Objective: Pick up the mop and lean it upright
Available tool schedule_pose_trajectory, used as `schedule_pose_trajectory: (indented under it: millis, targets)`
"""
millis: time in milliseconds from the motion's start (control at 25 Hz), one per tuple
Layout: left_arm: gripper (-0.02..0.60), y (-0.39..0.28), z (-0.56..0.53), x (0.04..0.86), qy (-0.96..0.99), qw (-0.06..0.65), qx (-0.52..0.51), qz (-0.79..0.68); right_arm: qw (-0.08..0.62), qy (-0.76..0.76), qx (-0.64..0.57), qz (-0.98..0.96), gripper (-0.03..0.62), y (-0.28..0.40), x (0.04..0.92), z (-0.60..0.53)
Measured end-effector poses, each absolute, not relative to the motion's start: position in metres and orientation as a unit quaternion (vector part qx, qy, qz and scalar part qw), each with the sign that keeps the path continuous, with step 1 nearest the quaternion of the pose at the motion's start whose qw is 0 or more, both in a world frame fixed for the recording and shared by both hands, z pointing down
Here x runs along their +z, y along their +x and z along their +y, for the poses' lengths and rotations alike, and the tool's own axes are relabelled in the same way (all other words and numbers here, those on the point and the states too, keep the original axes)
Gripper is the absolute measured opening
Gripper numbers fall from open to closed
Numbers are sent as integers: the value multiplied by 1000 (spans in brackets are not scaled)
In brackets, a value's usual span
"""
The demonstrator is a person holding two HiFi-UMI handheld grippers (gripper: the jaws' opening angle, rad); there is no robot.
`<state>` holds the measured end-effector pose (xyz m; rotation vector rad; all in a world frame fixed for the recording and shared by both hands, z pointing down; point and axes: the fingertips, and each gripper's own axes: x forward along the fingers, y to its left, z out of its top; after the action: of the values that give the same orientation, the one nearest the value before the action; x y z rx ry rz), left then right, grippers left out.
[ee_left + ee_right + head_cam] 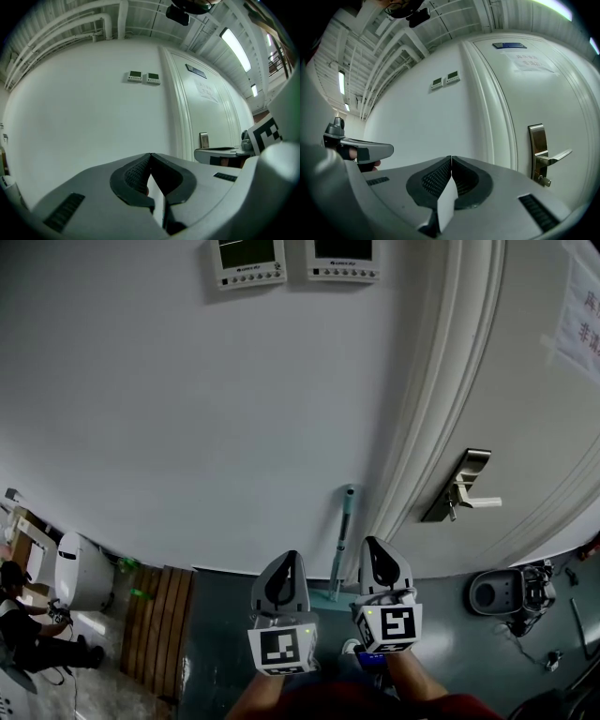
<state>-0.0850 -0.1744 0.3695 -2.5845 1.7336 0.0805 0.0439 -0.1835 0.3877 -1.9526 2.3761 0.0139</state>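
Observation:
The mop (343,532) stands upright, its pale teal handle leaning on the white wall (234,427) just left of the door frame; its head (325,595) on the floor is partly hidden behind my grippers. Left gripper (287,559) and right gripper (373,544) are held side by side in front of the mop, one on each side of the handle, not touching it. Both are shut with nothing between the jaws, as the left gripper (150,155) and right gripper (451,158) show in their own views. No mop shows in either gripper view.
A white door (525,427) with a metal lever handle (465,487) is at the right. Two wall controllers (248,262) hang high up. A wooden pallet (159,629), a white appliance (75,570) and a crouching person (28,626) are at the left; a round device (495,592) with cables lies at the right.

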Motion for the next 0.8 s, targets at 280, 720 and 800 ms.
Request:
schedule_pose_trajectory:
  millis: [280,720,800]
  targets:
    - [14,-73,-185,367,-821,17,27,571,32,-623,2,782,18,55,389,-197]
    - [14,-68,-193,367,-815,14,30,578,17,-612,-4,791,18,56,403,-214]
    - [14,-68,-194,366,-815,15,31,578,14,-608,-6,794,20,53,408,-218]
